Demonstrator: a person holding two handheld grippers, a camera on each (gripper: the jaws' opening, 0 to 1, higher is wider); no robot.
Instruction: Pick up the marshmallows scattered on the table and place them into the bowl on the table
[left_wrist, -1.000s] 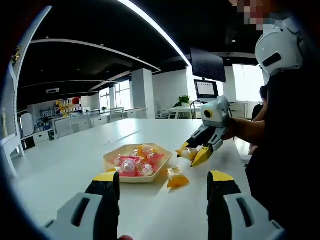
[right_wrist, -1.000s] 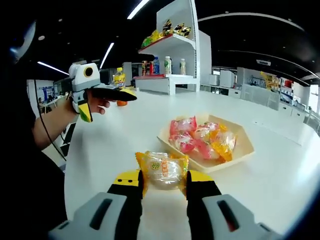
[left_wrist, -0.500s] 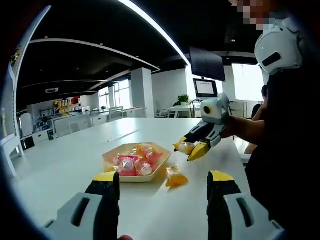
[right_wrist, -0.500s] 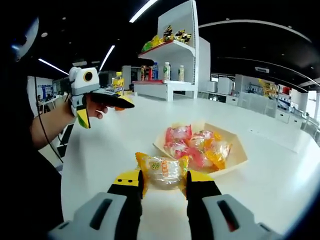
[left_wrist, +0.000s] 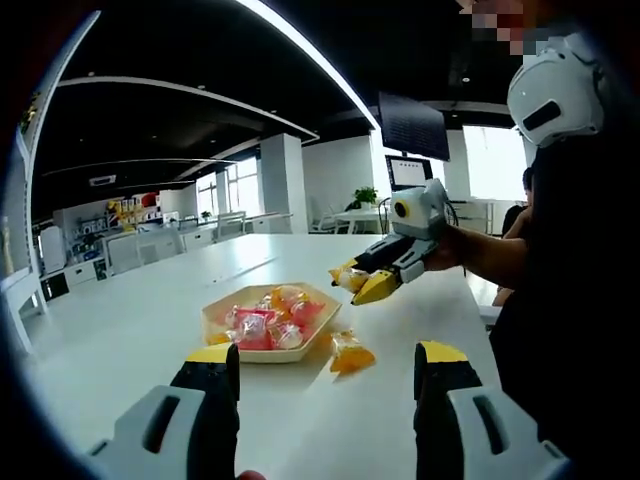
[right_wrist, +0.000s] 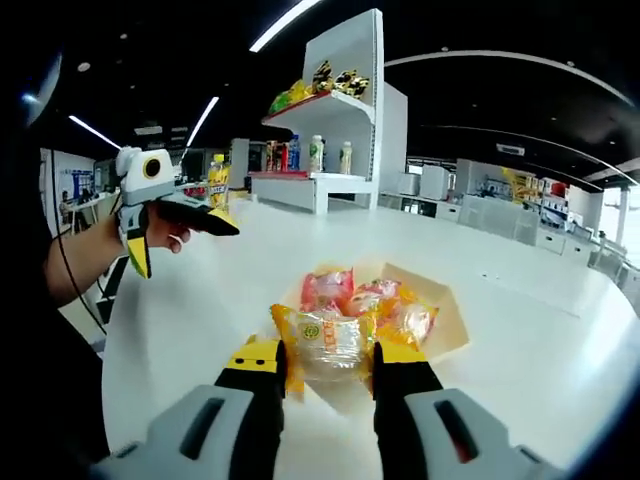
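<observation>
A shallow tan bowl (left_wrist: 268, 354) sits on the white table with several pink and orange wrapped marshmallows (left_wrist: 262, 322) in it. One orange-wrapped marshmallow (left_wrist: 350, 353) lies on the table just right of the bowl. My left gripper (left_wrist: 327, 358) is open and empty, low in front of the bowl. Coming in from the right, my right gripper (left_wrist: 353, 283) hangs above the bowl's right rim. In the right gripper view, this gripper (right_wrist: 325, 356) is shut on a clear and orange marshmallow packet (right_wrist: 324, 340), with the bowl (right_wrist: 452, 322) right behind it. The left gripper (right_wrist: 188, 247) is at the left, held open in a hand.
A white shelf unit (right_wrist: 345, 120) with bottles and snacks stands at the table's far end. The person (left_wrist: 570, 300) stands at the table's right edge in the left gripper view. Bare white tabletop (left_wrist: 120, 340) spreads left of the bowl.
My right gripper, still shut on its packet, has risen and moved from beside the loose marshmallow to above the bowl's rim. The left gripper has stayed put.
</observation>
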